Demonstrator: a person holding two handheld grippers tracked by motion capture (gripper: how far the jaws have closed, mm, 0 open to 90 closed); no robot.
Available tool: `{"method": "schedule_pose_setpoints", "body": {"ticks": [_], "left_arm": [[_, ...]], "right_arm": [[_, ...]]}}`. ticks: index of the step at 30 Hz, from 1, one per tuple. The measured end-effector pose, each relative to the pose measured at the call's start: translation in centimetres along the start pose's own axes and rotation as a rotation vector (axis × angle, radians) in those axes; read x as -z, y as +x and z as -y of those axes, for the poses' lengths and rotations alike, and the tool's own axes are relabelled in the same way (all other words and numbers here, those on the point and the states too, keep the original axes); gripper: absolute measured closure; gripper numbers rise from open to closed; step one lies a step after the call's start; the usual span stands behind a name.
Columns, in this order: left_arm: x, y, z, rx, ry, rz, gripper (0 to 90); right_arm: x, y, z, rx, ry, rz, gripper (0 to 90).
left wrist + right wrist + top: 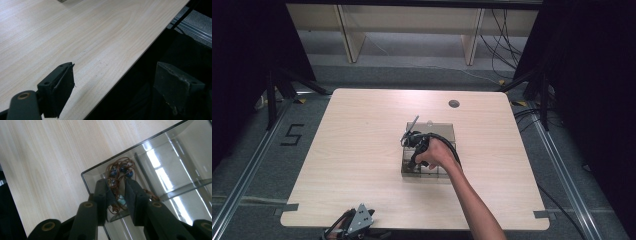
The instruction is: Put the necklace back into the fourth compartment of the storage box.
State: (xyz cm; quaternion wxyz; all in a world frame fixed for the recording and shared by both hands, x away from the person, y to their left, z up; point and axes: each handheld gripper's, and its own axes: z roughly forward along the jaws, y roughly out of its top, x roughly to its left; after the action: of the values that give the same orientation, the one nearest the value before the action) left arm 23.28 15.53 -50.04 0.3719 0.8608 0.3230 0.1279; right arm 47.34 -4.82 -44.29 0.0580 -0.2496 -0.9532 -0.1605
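Right gripper (117, 195), jaws narrowly apart around a brown beaded cord (121, 171), dips into the clear divided box's (443, 131) corner mid-table (362, 150). Left gripper (112, 87), jaws wide apart, straddles the six o'clock edge.

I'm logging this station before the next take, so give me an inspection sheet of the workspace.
Surface: pale wood table, grommet hole near far edge.
Job's things: clear divided box at table centre; brown cord with blue beads in its corner compartment.
Clutter: nothing seen.
Grippers: right hand-held gripper reaching into the box, jaws narrowly apart around the cord; left hand-held gripper open at the near table edge.
Cables: black cables on floor behind table.
Surroundings: dark curtains, floor rails, wooden frame beyond.
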Motion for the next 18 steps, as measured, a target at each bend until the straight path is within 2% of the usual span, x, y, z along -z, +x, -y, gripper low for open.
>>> {"method": "schedule_pose_setpoints", "body": {"ticks": [4, 5, 6, 9, 10, 13, 15, 17, 18], "left_arm": [[-0.1, 0.0, 0.0, -0.001, -0.001, -0.002, 15.9], [-0.1, 0.0, 0.0, 0.002, 0.0, -0.016, 15.9], [-0.1, 0.0, 0.0, 0.002, 0.004, -0.009, 15.9], [0.0, 0.0, 0.0, 0.001, 0.003, -0.002, 15.9], [-0.1, -0.2, 0.1, 0.029, 0.003, -0.002, 15.9], [-0.2, -0.1, 0.1, 0.03, -0.002, -0.011, 15.9], [-0.1, -0.2, 0.1, 0.046, -0.011, 0.01, 15.9], [-0.1, -0.1, 0.1, 0.034, -0.001, 0.012, 15.9], [-0.2, -0.3, 0.1, 0.056, -0.02, 0.012, 15.9]], "right_arm": [[0.7, -0.2, 0.3, 0.007, -0.024, 0.006, 69.6], [0.9, -0.2, 0.4, 0.004, -0.025, 0.011, 68.9], [1.1, -0.1, 0.5, -0.01, -0.022, 0.014, 68.1], [1.4, -0.1, 0.6, -0.003, -0.028, 0.02, 67.4], [1.8, -0.1, 0.8, 0.014, -0.05, 0.015, 66.9], [2.1, -0.1, 1.0, 0.008, -0.055, 0.018, 66.9], [2.6, 0.0, 1.2, 0.019, -0.051, 0.027, 66.7], [2.7, 0.0, 1.3, 0.021, -0.05, 0.028, 66.6], [3.0, 0.0, 1.5, 0.024, -0.054, 0.037, 66.4]]}}
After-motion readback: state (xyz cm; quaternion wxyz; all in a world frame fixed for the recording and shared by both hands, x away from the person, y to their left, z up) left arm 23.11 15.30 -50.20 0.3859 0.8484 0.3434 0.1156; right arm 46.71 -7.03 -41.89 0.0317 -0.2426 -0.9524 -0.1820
